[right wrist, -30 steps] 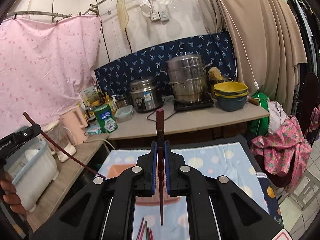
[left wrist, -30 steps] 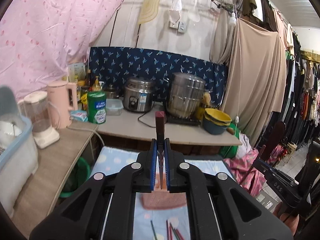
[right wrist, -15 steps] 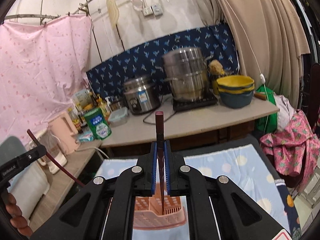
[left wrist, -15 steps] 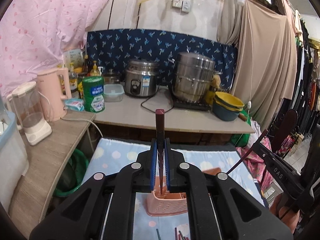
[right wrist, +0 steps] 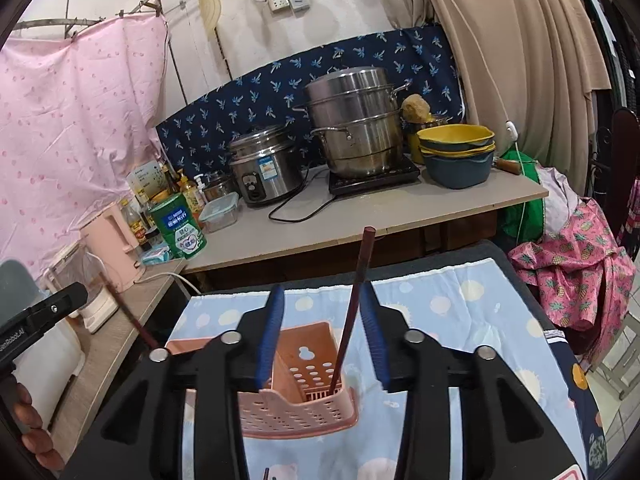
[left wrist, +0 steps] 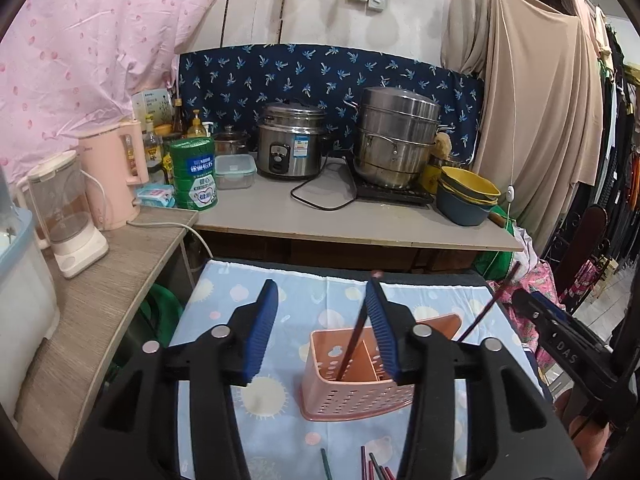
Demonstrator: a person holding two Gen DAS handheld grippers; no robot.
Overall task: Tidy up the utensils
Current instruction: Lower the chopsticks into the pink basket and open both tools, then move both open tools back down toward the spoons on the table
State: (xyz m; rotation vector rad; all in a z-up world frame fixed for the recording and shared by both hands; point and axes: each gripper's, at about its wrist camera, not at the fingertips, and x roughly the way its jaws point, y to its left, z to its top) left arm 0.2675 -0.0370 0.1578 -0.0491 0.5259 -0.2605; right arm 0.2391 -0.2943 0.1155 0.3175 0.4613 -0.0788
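- Where the left wrist view starts, at its bottom edge, loose chopsticks (left wrist: 370,468) lie on the blue patterned cloth (left wrist: 312,300) that covers the surface.
- Left gripper (left wrist: 322,288): its jaws have just been opening and stand apart. A dark chopstick (left wrist: 356,336) rises between them, leaning against the inside of the right-hand blue pad, lower end inside the pink basket (left wrist: 352,396).
- Right gripper (right wrist: 322,292): its jaws have likewise just been opening and stand apart, not pressing. A reddish-brown chopstick (right wrist: 354,304) stands between them, tilted a little, with its tip down in the right-hand compartment of the pink basket (right wrist: 296,408) and its top poking above the pads.
- That perforated basket sits on the cloth directly below both grippers; a divider splits it into compartments.
- At the left edge of the right wrist view, a hand (right wrist: 34,436) grips the other tool's handle.
- Beyond the cloth runs a grey counter (left wrist: 360,228) carrying a rice cooker (left wrist: 292,144), a tall steel steamer pot (left wrist: 394,138), stacked yellow and blue bowls (left wrist: 468,198), a green tin (left wrist: 194,174) and a clear lidded box (left wrist: 234,170).
- To the left, a wooden shelf (left wrist: 100,300) holds a pink kettle (left wrist: 114,176) and a blender (left wrist: 64,208).
- Farthest back hang a navy printed cloth (left wrist: 320,72), a pink sheet (left wrist: 88,40) and a beige curtain (left wrist: 540,112).
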